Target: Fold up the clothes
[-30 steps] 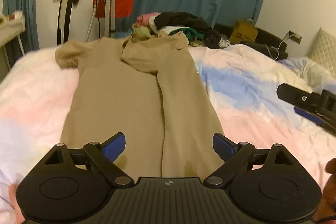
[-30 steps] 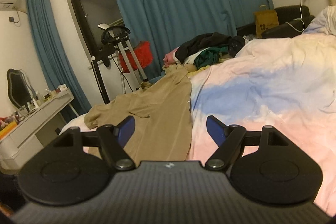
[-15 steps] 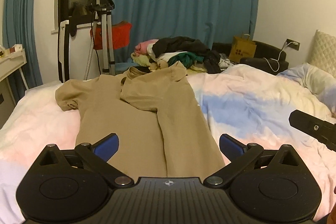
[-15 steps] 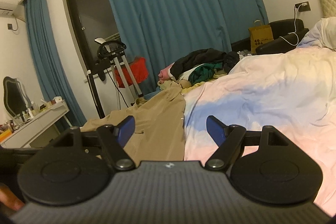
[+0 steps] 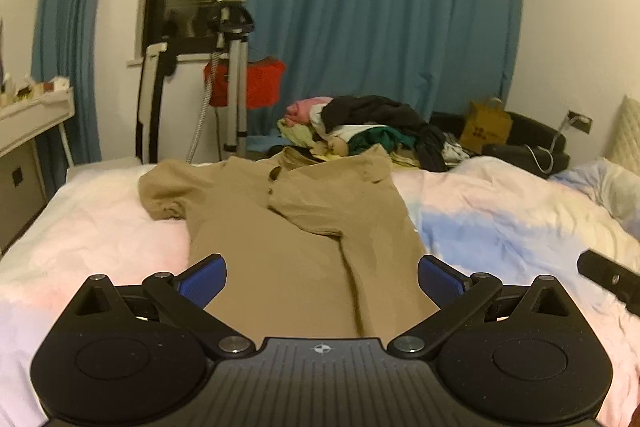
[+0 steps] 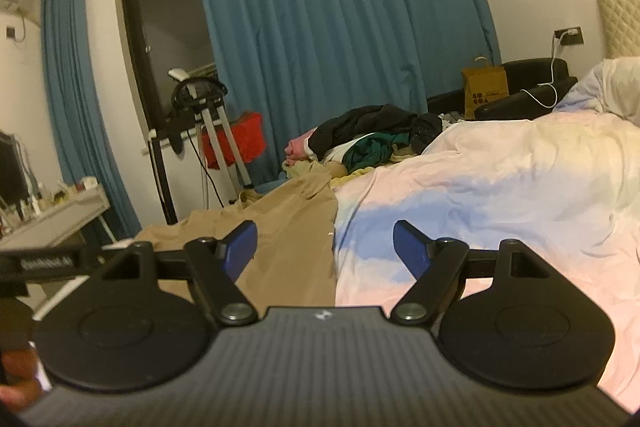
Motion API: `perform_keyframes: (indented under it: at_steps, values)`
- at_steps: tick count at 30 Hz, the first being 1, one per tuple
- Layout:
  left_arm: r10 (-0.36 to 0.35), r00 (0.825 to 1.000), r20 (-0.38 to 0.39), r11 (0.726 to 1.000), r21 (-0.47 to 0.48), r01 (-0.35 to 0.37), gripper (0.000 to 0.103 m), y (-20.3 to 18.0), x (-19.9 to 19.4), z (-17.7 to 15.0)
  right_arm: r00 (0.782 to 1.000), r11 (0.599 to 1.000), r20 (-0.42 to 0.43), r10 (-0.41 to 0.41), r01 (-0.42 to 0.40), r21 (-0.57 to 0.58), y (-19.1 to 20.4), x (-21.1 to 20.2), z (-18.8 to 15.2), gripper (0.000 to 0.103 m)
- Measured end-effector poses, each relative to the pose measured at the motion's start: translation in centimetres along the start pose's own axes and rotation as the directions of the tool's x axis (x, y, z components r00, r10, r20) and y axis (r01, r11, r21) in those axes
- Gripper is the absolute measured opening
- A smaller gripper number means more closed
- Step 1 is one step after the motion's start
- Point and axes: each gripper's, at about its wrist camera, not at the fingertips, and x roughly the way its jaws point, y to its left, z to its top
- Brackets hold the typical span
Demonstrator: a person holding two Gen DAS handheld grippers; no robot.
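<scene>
Tan shirt (image 5: pixel 280 251) is lying half-folded while I'm holding both tongs, left (image 5: pixel 322 279) and right (image 6: pixel 325 245), spread wide and empty, lining up the next fold.

The tan shirt's (image 5: pixel 288 247) near hem is hidden behind the left gripper (image 5: pixel 322 277) body. In the right wrist view its left sleeve sits behind the fingers (image 6: pixel 240 247). Small items on the white shelf (image 6: pixel 60 215) are too blurred to identify.

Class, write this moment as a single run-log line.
task: fold clothes | tan shirt flat on bed, right side folded in | left claw open, empty | right claw open, empty
</scene>
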Motion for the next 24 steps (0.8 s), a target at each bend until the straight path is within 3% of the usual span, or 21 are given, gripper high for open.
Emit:
perform_keyframes:
  at_steps: [5, 9, 13, 15, 20, 24]
  values:
    - [0.04, 0.997, -0.06, 0.997, -0.056, -0.044, 0.103, 2.6, 0.6, -0.6, 0.999, 0.998, -0.041, 0.016, -0.018, -0.062, 1.0, 2.3, 0.9, 0.077]
    - [0.069, 0.995, -0.069, 0.985, -0.151, -0.079, 0.103, 5.2, 0.3, -0.4, 0.991, 0.979, -0.097, 0.089, -0.105, -0.177, 3.4, 5.9, 2.3, 0.077]
    - [0.084, 0.991, -0.105, 0.96, -0.259, -0.109, 0.103, 7.6, 0.9, -1.0, 0.983, 0.894, -0.129, 0.131, -0.174, -0.414, 8.5, 10.9, 2.2, 0.077]
    - [0.088, 0.988, -0.126, 0.951, -0.283, -0.121, 0.103, 8.9, 1.5, -1.2, 0.971, 0.863, -0.183, 0.154, -0.223, -0.454, 11.0, 14.2, 1.8, 0.076]
    - [0.117, 0.978, -0.173, 0.925, -0.339, -0.171, 0.103, 12.3, 2.9, -1.4, 0.925, 0.848, -0.328, 0.192, -0.325, -0.419, 17.3, 23.0, -0.7, 0.075]
    - [0.145, 0.972, -0.186, 0.9, -0.384, -0.208, 0.103, 15.0, 4.2, -1.6, 0.889, 0.802, -0.389, 0.241, -0.408, -0.436, 23.6, 28.7, -3.2, 0.075]
